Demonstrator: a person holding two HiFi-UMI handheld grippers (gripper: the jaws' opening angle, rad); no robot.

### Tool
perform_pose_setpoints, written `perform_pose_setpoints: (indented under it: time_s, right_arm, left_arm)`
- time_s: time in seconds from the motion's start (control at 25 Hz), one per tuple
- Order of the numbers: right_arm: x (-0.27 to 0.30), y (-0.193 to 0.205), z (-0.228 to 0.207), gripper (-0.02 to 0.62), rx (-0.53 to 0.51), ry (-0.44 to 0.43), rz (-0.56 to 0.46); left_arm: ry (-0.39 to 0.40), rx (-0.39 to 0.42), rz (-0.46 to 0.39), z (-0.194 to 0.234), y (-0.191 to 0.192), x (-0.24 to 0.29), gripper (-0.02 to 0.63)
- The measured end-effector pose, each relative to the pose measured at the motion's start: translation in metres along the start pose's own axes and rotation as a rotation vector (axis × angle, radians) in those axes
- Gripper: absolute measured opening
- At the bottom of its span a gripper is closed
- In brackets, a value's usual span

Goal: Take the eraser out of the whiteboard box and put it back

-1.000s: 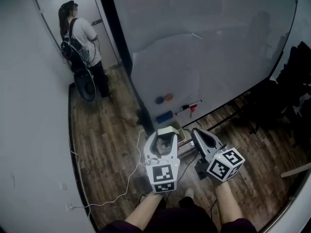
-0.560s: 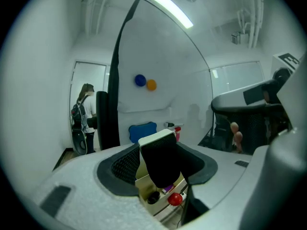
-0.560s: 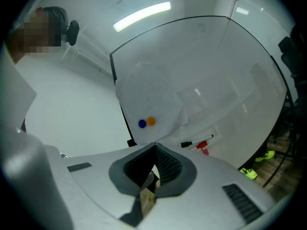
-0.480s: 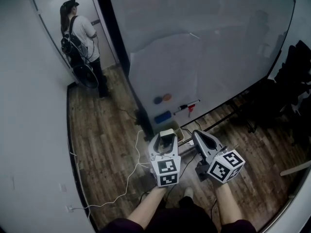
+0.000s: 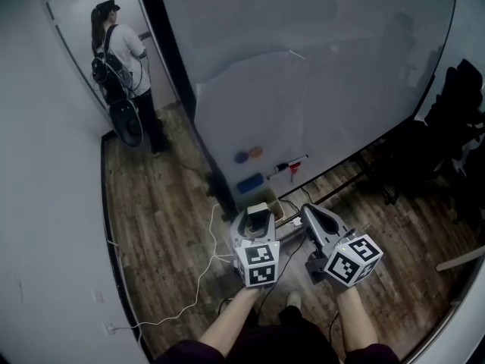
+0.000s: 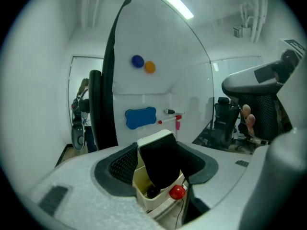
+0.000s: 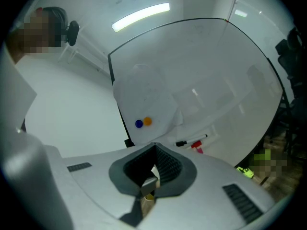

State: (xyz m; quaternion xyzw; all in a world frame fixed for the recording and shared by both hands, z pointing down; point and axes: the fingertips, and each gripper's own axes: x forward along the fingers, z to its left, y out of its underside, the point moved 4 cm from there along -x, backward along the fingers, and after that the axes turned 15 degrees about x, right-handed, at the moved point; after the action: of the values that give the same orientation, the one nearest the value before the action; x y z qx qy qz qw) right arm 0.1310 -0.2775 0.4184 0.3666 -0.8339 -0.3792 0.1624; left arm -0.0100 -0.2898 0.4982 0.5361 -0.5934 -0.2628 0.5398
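Half done imo; left gripper [image 5: 258,215] clamped on the eraser [image 6: 160,162], held right over the open whiteboard box [image 6: 144,190]; right gripper [image 5: 307,211] pinched closed, empty, just beside it; next: line eraser up w/ box, ease it in, then let go.

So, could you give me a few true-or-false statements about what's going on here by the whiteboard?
1. The left fingers grip a white eraser with a black felt face. True.
2. The blue pad lies on the floor. False: it sticks to the whiteboard.
3. A blue magnet and an orange magnet sit side by side on the whiteboard. True.
4. Nobody else is in the room. False: a person stands by the far wall, beyond the whiteboard's left edge.
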Motion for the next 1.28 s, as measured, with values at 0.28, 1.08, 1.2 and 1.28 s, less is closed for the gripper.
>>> perform_pose_setpoints:
  time_s: [0.28, 1.08, 1.2, 1.28]
  right_arm:
    - [-0.001, 0.002, -0.001, 0.003, 0.002, 0.005, 0.003]
    - [0.010, -0.010, 0.016, 0.003, -0.034, -0.057, -0.037]
    - [0.012, -0.017, 0.025, 0.004, -0.062, -0.075, -0.055]
    - [0.013, -0.022, 0.033, 0.003, -0.091, -0.091, -0.070]
  left_arm:
    - [0.014, 0.000, -0.002, 0.000, 0.000, 0.000, 0.243]
    - [0.107, 0.046, -0.239, 0.014, -0.066, -0.034, 0.212]
    - [0.107, 0.077, -0.307, 0.020, -0.085, -0.047, 0.137]
    - [0.098, 0.113, -0.344, 0.026, -0.098, -0.057, 0.101]
